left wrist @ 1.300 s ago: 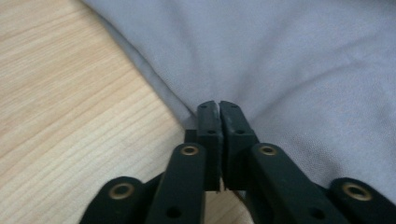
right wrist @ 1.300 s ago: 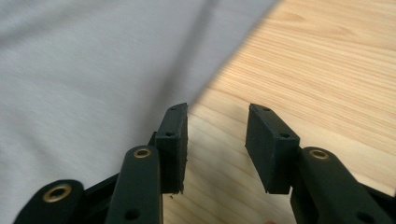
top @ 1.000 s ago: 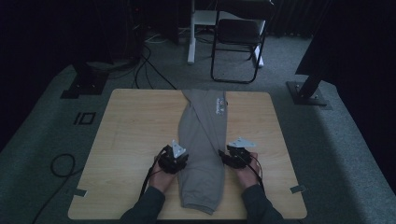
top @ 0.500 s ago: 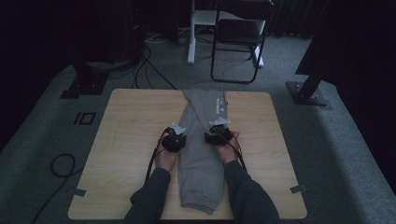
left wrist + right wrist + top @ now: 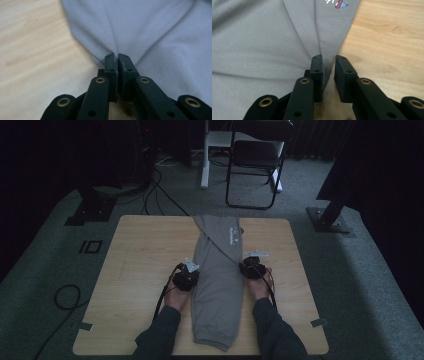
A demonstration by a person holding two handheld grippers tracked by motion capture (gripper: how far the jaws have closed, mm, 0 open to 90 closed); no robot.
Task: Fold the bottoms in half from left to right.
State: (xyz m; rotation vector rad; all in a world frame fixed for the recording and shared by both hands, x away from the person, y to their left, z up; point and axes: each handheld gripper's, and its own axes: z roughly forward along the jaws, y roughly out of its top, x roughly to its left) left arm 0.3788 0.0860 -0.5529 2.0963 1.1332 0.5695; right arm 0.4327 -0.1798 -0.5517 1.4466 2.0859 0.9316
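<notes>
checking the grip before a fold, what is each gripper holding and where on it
The left gripper is shut on the left edge of the grey trousers, mid-length. The right gripper has just been closing on the right edge but still shows a gap.

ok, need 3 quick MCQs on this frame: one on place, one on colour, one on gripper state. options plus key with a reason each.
1. Where do the trousers lie on the table?
A. far left edge
B. down the middle
C. right corner

2. What colour are the trousers?
A. grey
B. red
C. black

3. How does the left gripper stand?
A. wide open over bare wood
B. shut on a fold of the trousers
C. lifted clear of the table

Key:
1 B: the high view shows them running from the far edge to the near edge, with bare wood on both sides.
2 A: the cloth is grey in all views.
3 B: its jaws have just closed, and the left gripper view shows cloth pinched between them.
</notes>
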